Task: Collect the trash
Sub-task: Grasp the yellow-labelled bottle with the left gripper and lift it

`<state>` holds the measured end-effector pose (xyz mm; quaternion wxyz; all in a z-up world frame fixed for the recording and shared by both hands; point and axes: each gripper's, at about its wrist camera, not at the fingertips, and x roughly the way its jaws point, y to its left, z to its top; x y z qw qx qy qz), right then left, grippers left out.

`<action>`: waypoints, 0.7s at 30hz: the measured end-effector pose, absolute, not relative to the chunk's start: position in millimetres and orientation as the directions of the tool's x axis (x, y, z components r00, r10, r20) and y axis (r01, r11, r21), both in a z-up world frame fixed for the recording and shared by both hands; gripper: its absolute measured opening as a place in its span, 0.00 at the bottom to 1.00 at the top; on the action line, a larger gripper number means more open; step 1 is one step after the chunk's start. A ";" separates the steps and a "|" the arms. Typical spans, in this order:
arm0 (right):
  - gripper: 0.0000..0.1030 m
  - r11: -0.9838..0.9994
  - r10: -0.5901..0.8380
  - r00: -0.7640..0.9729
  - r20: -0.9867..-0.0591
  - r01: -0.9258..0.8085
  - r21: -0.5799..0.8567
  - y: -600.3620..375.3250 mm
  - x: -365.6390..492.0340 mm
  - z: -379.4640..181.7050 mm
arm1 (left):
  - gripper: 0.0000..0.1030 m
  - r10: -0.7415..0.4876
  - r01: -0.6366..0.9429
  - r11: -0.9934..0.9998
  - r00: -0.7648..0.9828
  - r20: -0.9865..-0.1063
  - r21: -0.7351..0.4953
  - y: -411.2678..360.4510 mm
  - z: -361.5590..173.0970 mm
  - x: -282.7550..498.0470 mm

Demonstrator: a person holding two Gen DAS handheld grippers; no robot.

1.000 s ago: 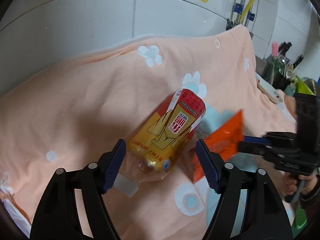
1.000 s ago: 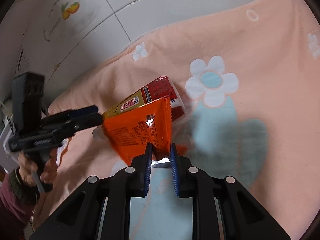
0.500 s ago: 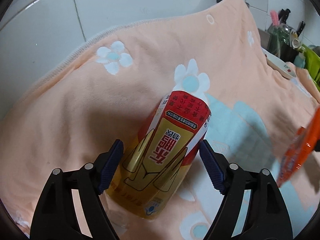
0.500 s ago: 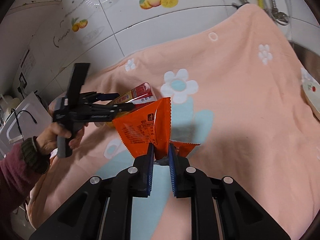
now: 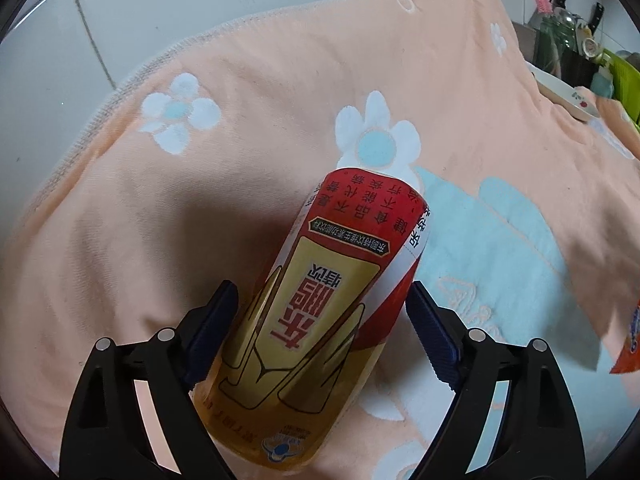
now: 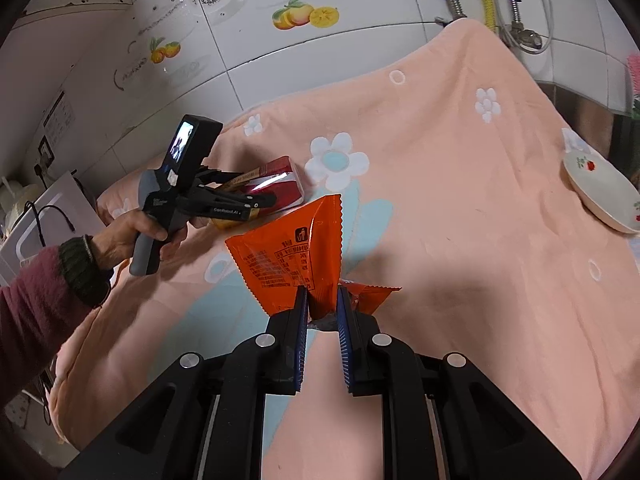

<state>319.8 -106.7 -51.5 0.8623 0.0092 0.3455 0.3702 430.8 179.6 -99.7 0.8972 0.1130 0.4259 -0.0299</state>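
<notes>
Far left in the right wrist view: a hand (image 6: 132,236) w/ dark red sleeve and dark knit cuff grips the handle of the left gripper (image 6: 256,200), which reaches over the bottle (image 6: 280,184). Left wrist view shows it close up: the bottle (image 5: 316,336), red/gold label w/ Chinese print, lies on its side on the peach flower-print towel (image 5: 280,100), its lower body between the left gripper (image 5: 322,332) blue pads (image 5: 214,320); jaws opening, left pad right at the bottle's side, small gap on the right, so not clamped. Centre: right gripper (image 6: 323,312) is closed tight on the bottom corner of an orange snack wrapper (image 6: 292,256), held up off the towel (image 6: 460,200), zigzag edges, printed back facing the cam; a sliver of the wrapper (image 5: 628,344) shows at the left view's right edge. Right: white dish (image 6: 600,196) w/ red flower motif near the towel's far-right edge, well apart from both pieces of trash. Behind: white tile wall (image 6: 320,52) w/ fruit stickers.
</notes>
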 end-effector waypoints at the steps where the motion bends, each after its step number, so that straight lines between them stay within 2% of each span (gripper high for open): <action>1: 0.14 0.727 0.643 0.488 -0.590 -0.630 0.272 -108.0 317.9 -51.8 | 0.82 0.045 0.153 0.971 0.634 -0.772 0.183 178.2 -100.5 431.5; 10: 0.14 0.745 0.625 0.498 -0.601 -0.611 0.268 -122.4 295.3 -56.7 | 0.87 0.057 0.181 0.962 0.604 -0.795 0.207 173.6 -110.2 447.5; 21: 0.14 0.780 0.597 0.534 -0.599 -0.560 0.279 -150.2 275.8 -61.5 | 0.72 -0.009 0.133 0.986 0.645 -0.764 0.101 169.2 -96.1 419.7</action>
